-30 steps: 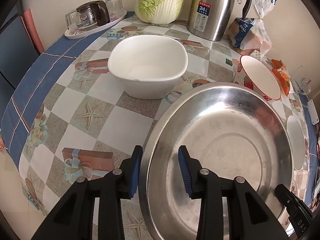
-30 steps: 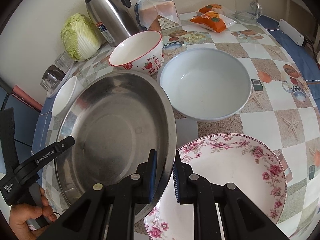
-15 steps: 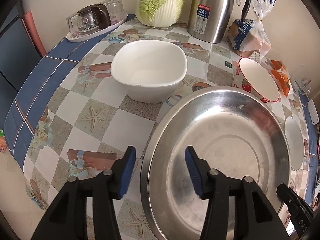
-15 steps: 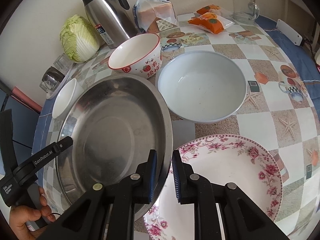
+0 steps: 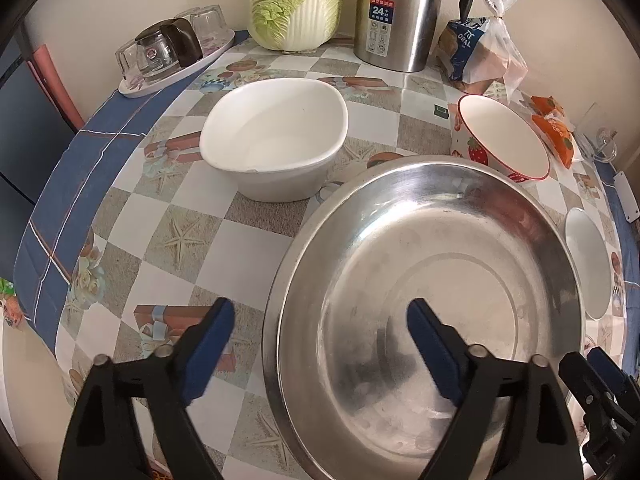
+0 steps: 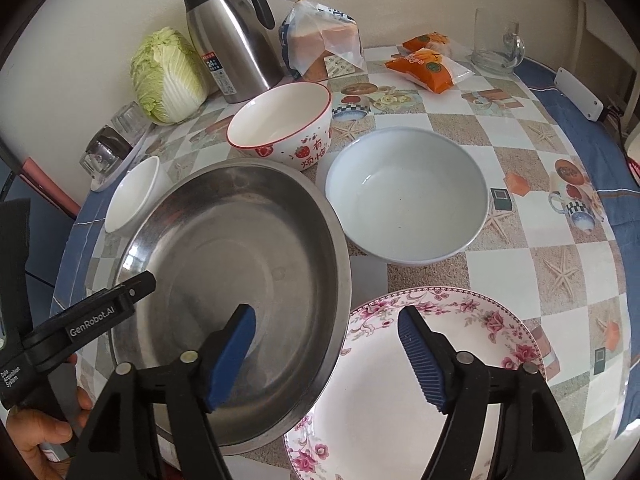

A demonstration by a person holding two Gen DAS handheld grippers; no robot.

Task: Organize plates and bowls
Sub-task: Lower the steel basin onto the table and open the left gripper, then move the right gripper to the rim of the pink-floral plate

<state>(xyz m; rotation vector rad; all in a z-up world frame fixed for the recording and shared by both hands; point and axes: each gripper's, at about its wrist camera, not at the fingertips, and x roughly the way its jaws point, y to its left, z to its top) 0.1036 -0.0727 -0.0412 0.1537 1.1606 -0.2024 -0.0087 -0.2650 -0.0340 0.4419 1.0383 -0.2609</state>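
Both grippers — left (image 5: 320, 344), right (image 6: 326, 346) — have just been opening, fingers apart astride the basin (image 5: 432, 300) rim, releasing it onto the desk (image 5: 192, 240).

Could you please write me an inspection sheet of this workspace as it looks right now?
Surface: table under a checked cloth with a blue border.
Job's things: steel basin, its rim overlapping the flowered plate; grey bowl; strawberry bowl; white bowl. All empty.
Clutter: cabbage, steel jug, bagged bread, orange snack packets, glass mug, tray of glasses.
Grippers: left hand-held gripper and right hand-held gripper have just been opening; each straddles the basin's rim without pressing it.
Cables: dark lead by a white block.
Surroundings: pale wall.
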